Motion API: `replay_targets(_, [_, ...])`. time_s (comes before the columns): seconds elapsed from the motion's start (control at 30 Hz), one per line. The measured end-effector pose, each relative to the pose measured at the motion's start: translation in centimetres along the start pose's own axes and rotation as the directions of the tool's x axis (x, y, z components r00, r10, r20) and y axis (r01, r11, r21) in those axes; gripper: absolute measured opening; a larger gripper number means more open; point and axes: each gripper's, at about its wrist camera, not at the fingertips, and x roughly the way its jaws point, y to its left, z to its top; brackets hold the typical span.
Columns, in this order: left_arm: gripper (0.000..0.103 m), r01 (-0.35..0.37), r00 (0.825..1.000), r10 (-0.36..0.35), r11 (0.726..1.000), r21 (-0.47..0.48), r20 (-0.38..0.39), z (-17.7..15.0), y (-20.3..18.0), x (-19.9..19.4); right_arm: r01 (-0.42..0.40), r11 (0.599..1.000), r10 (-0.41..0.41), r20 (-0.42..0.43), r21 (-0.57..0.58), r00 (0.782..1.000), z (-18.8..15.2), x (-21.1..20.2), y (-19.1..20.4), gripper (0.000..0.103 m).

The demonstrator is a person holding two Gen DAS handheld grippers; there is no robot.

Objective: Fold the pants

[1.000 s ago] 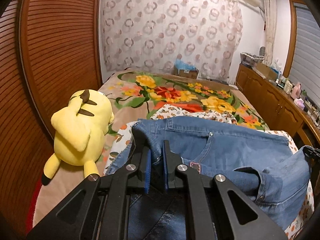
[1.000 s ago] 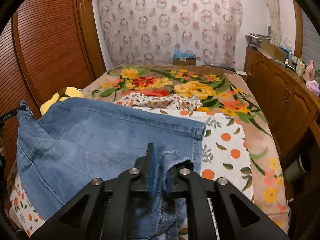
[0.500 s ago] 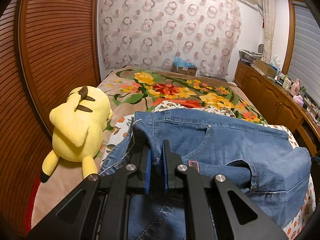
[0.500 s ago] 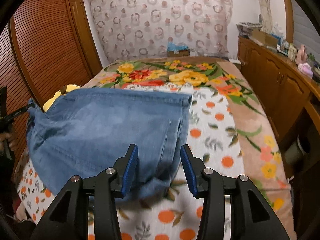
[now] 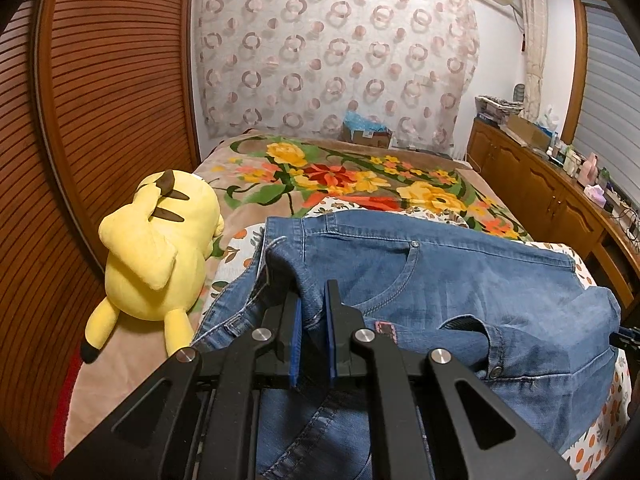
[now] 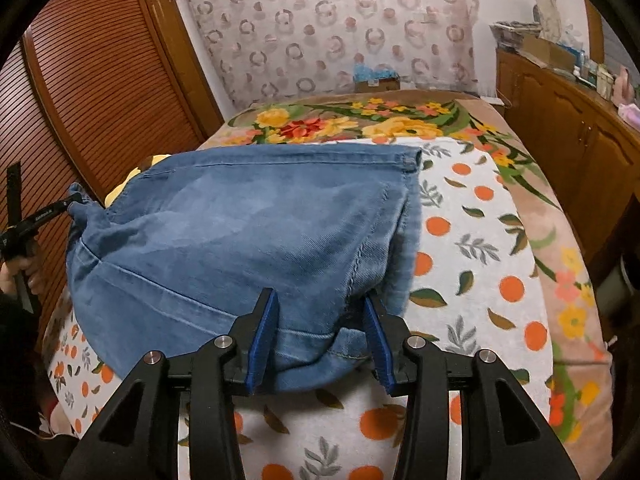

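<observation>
My right gripper (image 6: 320, 340) let go of the jeans (image 6: 248, 240) a sec ago; its jaws are apart w/ the folded edge lying loose between them, lower centre of frame, and they're closing again, prob. for a re-grip. The fold now rests on the bedspread (image 6: 480, 248). Left gripper (image 5: 313, 320) hasn't moved, clamped on denim near the waistband, centre-bottom. The yellow plush toy (image 5: 160, 248) sits left of the jeans.

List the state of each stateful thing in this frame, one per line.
jeans: folded over, lying on the bed, one end held up.
left hand-held gripper: shut on jeans.
right hand-held gripper: jaws closing, denim between them, not pinched.
plush toy: lying on the bed beside the jeans.
</observation>
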Motion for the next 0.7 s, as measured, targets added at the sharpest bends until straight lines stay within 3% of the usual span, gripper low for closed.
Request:
replay_targets(0.07, [0.011,-0.002,1.000,0.002,1.000,-0.004,0.009,-0.1,0.0,-0.2,0.006,1.000,-0.005,0.012,-0.024,1.000,0.2,0.0,0.1,0.013])
replay_targets(0.13, [0.011,-0.002,1.000,0.002,1.000,-0.007,0.017,-0.1,0.1,-0.4,0.009,0.999,-0.008,0.038,-0.033,0.999,0.5,-0.5,0.0,0.010])
replay_targets(0.47, [0.011,-0.015,0.995,0.016,1.000,-0.010,0.094,3.0,0.8,-1.5,0.043,0.996,-0.027,0.204,-0.073,0.979,3.8,-5.5,-0.5,0.006])
replay_targets(0.7, [0.011,-0.025,0.989,0.028,0.999,-0.022,0.145,6.2,1.5,-1.4,0.095,0.993,-0.072,0.278,-0.070,0.958,7.0,-6.0,-1.3,0.005])
